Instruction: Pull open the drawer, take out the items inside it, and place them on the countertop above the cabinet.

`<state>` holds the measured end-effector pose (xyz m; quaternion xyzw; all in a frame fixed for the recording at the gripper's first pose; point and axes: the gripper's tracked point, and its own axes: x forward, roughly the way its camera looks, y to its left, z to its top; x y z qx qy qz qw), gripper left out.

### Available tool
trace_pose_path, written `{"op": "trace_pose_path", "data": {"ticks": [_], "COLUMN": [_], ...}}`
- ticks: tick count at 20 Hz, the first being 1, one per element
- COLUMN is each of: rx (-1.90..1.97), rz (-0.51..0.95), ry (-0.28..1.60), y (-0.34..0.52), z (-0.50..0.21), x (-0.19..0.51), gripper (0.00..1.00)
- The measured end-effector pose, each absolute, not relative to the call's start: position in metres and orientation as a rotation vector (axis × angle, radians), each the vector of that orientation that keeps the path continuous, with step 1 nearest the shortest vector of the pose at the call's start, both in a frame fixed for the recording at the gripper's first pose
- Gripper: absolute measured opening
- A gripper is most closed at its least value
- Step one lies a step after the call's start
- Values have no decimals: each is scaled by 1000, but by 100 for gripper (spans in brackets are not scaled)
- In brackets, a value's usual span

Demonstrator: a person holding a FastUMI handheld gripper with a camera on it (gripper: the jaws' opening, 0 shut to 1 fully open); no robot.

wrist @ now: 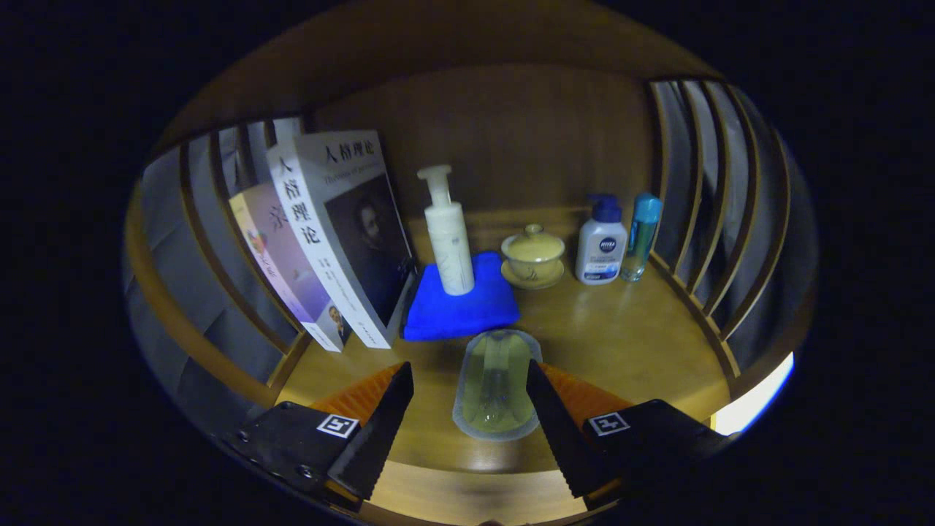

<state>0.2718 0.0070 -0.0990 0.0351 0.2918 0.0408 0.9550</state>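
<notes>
A flat, clear pouch with yellow-green contents lies on the wooden countertop, between my fingers and nearer the right one. My gripper is open, its fingers spread wide to either side of the pouch. The left finger stands clear of the pouch, and the right finger's inner edge sits at the pouch's side. Nothing is clamped.
Just beyond the pouch a white pump bottle stands on a folded blue cloth. Books lean at the left against wooden slats. A lidded cup on a saucer, a white bottle and a teal bottle stand at the back right.
</notes>
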Motion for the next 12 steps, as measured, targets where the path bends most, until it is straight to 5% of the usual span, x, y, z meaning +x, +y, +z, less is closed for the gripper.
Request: {"op": "trace_pose_path", "data": {"ticks": [12], "rx": [-148], "rz": [159], "ry": [165], "y": [26], "z": [-41], "x": [147], "gripper": [99]}}
